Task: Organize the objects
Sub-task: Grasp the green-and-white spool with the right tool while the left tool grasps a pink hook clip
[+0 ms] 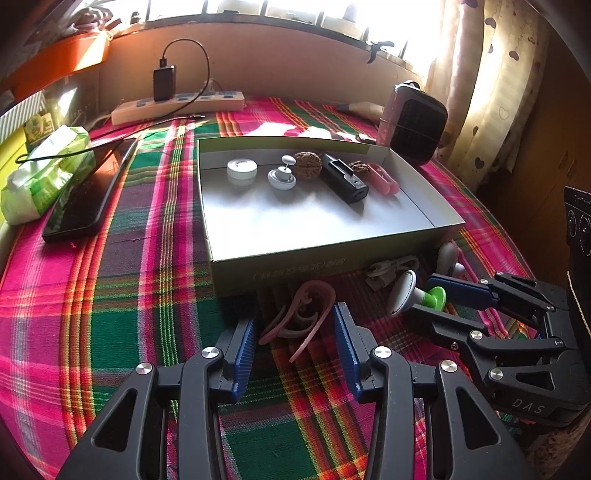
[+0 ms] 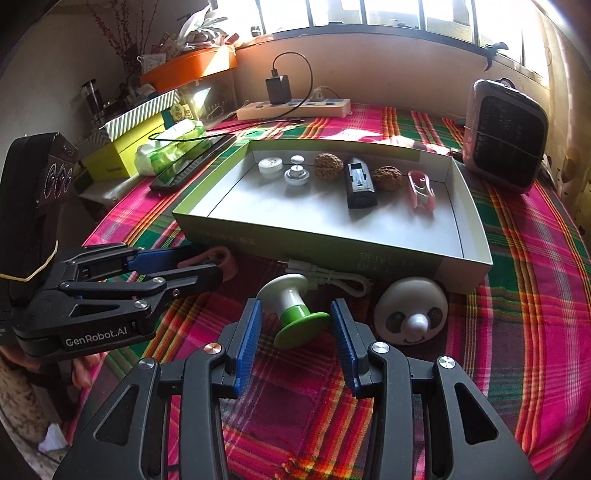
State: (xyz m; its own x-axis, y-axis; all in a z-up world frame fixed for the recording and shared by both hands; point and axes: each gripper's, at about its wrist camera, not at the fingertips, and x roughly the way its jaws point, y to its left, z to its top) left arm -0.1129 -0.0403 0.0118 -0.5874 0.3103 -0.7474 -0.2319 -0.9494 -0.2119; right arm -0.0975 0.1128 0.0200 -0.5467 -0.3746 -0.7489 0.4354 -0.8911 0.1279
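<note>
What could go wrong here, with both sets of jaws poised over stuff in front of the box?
The green and white spool lies on its side between the open right gripper; its round shape could roll or squirt out as the jaws close.

The pink ear hooks between the open left gripper are thin and flat on the cloth, so the jaws may snag the tablecloth or lift only one.

bright daylight pours through the barred window (image 2: 388, 14) at twelve o'clock above a tan wall (image 2: 388, 70), a patterned curtain (image 1: 476, 74) hanging at two o'clock, over the plaid-clothed surface (image 1: 110, 295).
</note>
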